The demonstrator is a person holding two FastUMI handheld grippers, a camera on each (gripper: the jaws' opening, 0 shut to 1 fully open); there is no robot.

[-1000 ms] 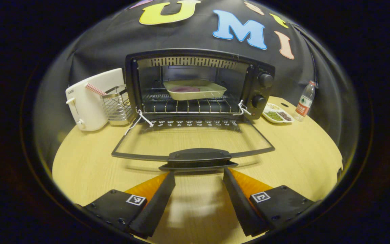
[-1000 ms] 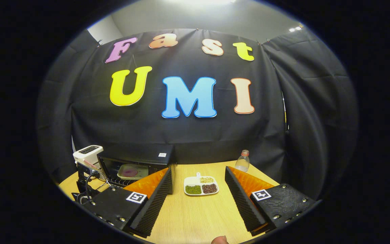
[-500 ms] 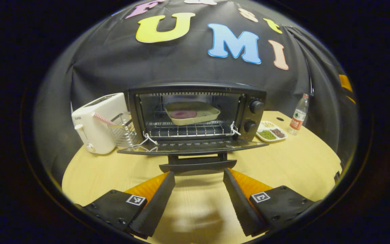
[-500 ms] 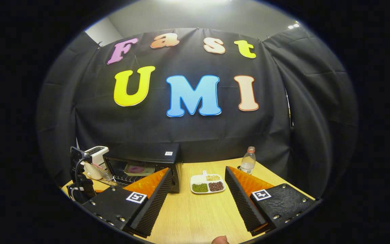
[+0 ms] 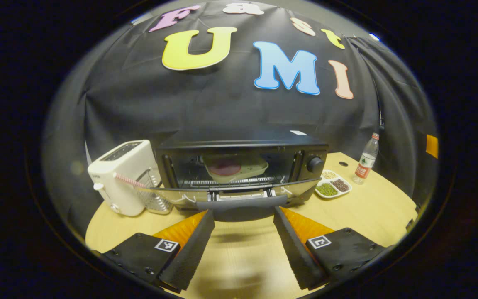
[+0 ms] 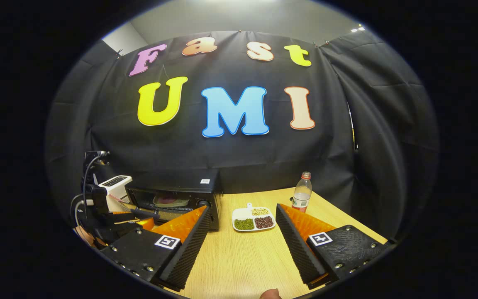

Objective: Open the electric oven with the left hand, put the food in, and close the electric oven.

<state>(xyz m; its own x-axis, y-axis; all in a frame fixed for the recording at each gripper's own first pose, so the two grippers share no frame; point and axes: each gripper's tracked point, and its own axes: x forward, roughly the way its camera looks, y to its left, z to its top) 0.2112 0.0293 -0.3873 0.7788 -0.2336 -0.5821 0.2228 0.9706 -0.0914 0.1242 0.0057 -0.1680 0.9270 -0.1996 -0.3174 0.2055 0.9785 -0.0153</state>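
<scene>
Fingers [image 5: 199, 232] of left gripper [image 5: 243, 216] spread wide, empty, under handle of black electric oven [image 5: 241, 166] on wooden table [image 5: 371, 207]; door half-raised. Beige tray [image 5: 235, 168] inside holds purple food [image 5: 224, 169]. Right gripper [image 6: 243, 224] open, empty.

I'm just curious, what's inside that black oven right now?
Inside the oven a pale tray sits on the wire rack, holding something purplish. The half-raised door covers the space under the rack.

A staged booth, not a real kitchen — black cloth [image 6: 239, 166] walls it. Oven [image 5: 239, 166], toaster [image 5: 120, 176] and bottle [image 5: 365, 160] share one wooden table [image 5: 367, 207].
</scene>
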